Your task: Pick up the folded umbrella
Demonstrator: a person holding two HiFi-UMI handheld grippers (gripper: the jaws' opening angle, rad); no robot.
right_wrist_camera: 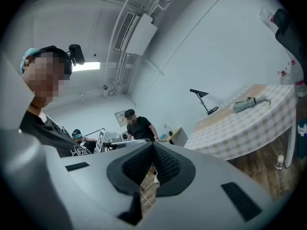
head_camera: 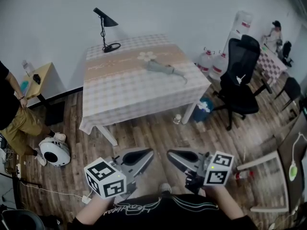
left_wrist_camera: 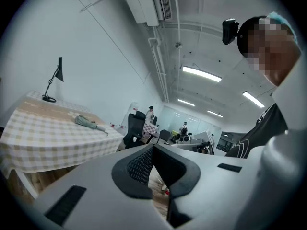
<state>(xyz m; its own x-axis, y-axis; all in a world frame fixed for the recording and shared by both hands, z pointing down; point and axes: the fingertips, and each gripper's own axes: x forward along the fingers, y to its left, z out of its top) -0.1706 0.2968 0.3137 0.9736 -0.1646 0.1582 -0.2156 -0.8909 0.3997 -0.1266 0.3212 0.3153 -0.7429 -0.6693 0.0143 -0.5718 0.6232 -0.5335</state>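
The folded grey umbrella (head_camera: 163,69) lies on the right half of a table with a checked cloth (head_camera: 120,92), far ahead of both grippers. It also shows small in the left gripper view, as the umbrella (left_wrist_camera: 86,122), and in the right gripper view, as the umbrella (right_wrist_camera: 249,103). My left gripper (head_camera: 149,152) and right gripper (head_camera: 171,154) are held low in front of my body over the wooden floor, their tips turned toward each other. Both are shut with nothing between the jaws, as the left gripper (left_wrist_camera: 153,147) and right gripper (right_wrist_camera: 153,145) show close up.
A black desk lamp (head_camera: 106,28) stands at the table's far left corner. A black office chair (head_camera: 240,71) and water bottles (head_camera: 213,61) are to the table's right. A person (head_camera: 14,114), a small side table (head_camera: 41,78) and a white round device (head_camera: 54,152) are at the left.
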